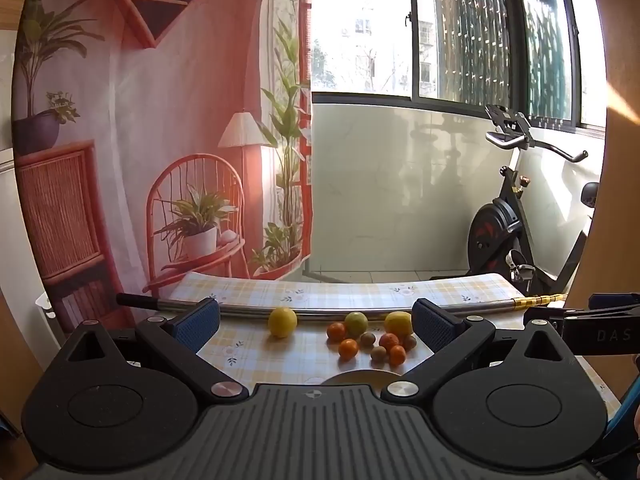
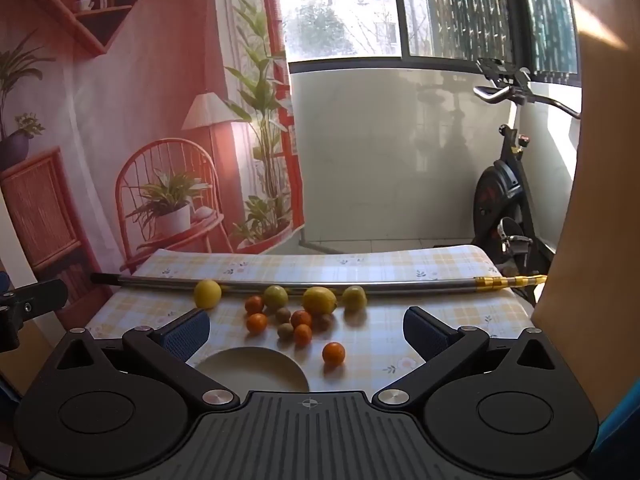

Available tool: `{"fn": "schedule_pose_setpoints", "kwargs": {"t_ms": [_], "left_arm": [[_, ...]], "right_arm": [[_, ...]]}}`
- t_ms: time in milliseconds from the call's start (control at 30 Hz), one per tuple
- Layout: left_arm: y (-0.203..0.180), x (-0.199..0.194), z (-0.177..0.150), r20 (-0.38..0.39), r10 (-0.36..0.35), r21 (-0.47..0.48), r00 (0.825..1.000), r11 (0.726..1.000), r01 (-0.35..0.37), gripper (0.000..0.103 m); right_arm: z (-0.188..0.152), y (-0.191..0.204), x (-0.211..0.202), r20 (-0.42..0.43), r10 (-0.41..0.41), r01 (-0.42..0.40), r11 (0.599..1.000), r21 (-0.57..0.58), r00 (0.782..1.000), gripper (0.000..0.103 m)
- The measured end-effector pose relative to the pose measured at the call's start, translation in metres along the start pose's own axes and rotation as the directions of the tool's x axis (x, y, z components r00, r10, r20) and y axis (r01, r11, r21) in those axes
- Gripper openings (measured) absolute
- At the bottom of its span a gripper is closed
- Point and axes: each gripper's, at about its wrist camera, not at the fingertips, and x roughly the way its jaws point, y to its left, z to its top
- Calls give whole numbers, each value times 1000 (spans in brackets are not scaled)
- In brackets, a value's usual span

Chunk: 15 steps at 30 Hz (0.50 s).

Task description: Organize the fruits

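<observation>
Fruits lie on a checked tablecloth [image 2: 380, 344]. A yellow lemon [image 2: 207, 293] sits at the left, with a green-yellow fruit [image 2: 275, 297], a larger lemon [image 2: 319, 300] and another green-yellow fruit [image 2: 354, 298] along a metal pole [image 2: 280, 282]. Several small oranges and brown kiwis cluster in front [image 2: 298, 324]; one orange [image 2: 333, 353] lies apart. A white plate [image 2: 256, 368] is empty near me. My right gripper [image 2: 306, 332] is open and empty above the table. My left gripper [image 1: 316, 322] is open and empty; the left lemon [image 1: 282, 322] and fruit cluster [image 1: 372, 340] lie ahead.
An exercise bike [image 2: 508, 200] stands at the right beyond the table. A printed backdrop [image 2: 140, 120] hangs behind the table at left. The plate's rim [image 1: 360, 376] peeks above my left gripper body. The other gripper shows at the right edge [image 1: 592, 320].
</observation>
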Motion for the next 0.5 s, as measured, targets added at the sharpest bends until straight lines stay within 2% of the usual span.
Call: {"fn": "schedule_pose_setpoints", "kwargs": {"t_ms": [233, 500], "left_arm": [[7, -4, 11, -6, -10, -3, 1000, 1000, 10, 103], [3, -3, 3, 13, -2, -4, 1000, 1000, 2, 103]], "right_arm": [[0, 2, 3, -9, -1, 2, 1000, 16, 1000, 103], [1, 1, -3, -1, -2, 2, 1000, 9, 1000, 103]]}}
